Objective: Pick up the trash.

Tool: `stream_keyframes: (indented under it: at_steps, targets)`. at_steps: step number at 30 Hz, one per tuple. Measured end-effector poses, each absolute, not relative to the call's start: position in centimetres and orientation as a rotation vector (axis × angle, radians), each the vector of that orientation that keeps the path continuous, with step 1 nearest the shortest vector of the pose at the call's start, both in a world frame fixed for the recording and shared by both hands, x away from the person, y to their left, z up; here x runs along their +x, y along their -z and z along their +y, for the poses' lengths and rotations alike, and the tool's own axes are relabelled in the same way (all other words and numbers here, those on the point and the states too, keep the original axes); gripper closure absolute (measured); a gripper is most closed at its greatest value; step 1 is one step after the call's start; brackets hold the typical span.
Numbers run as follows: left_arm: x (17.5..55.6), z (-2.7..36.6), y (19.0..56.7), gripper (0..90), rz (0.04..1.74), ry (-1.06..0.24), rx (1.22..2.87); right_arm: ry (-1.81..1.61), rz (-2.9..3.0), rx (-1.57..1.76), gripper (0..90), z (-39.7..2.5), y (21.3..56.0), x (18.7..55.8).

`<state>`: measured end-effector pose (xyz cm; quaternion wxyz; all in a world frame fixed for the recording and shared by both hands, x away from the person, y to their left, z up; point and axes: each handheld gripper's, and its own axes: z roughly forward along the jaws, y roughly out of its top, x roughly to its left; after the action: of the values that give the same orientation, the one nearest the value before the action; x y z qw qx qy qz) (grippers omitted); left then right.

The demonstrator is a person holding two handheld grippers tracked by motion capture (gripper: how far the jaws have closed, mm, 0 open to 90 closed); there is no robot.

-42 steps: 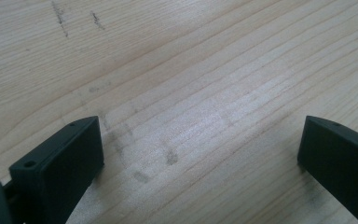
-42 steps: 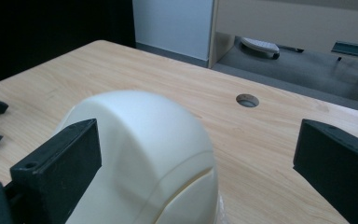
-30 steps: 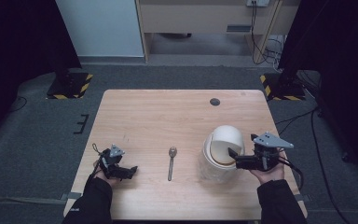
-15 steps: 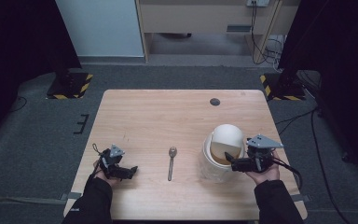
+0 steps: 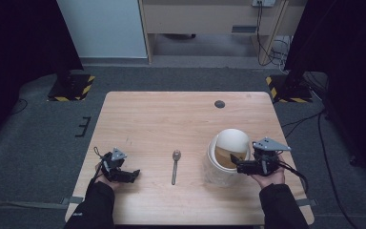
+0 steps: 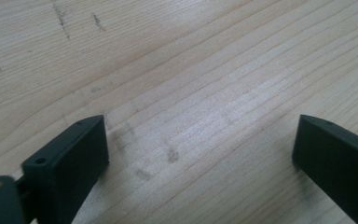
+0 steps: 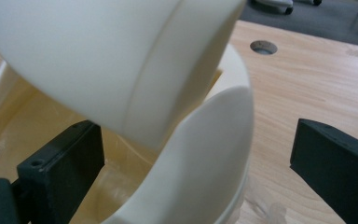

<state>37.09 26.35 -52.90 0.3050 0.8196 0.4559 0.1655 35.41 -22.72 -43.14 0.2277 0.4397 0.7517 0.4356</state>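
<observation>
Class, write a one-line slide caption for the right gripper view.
Open right gripper straddling the rim of a cream lidded container on the wooden table.

Your kit: dark sleeves on both forearms; left gripper (image 5: pixel 134 175) and right gripper (image 5: pixel 233 166) — black bodies, blocky black fingers (image 6: pixel 72 151) with small screw holes — grey three-cornered top plates, thin black trailing cables.

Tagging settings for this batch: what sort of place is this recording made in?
Probably a lab or recording studio rather than a home: a bare wooden table stands on grey carpet, black curtains hang on both sides, and stand bases with yellow-black hazard tape sit on the floor.
</observation>
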Motion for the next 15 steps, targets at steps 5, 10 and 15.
stream_keyframes:
  at_steps: [5, 10, 15]
  targets:
    - [37.2, 26.4, 52.4, 13.6, 1.257, -0.412, 2.167, -1.243, 2.058, 1.182, 2.3, -23.1, 42.6, 35.1]
    - [37.1, 26.4, 51.8, 16.9, 1.269, -0.417, 2.151, -1.267, 2.055, 1.129, 1.7, -23.0, 42.1, 34.8]
    - [37.0, 26.5, 51.0, 17.9, 1.264, -0.459, 2.100, -1.303, 2.039, 1.053, 1.0, -22.7, 41.4, 34.0]
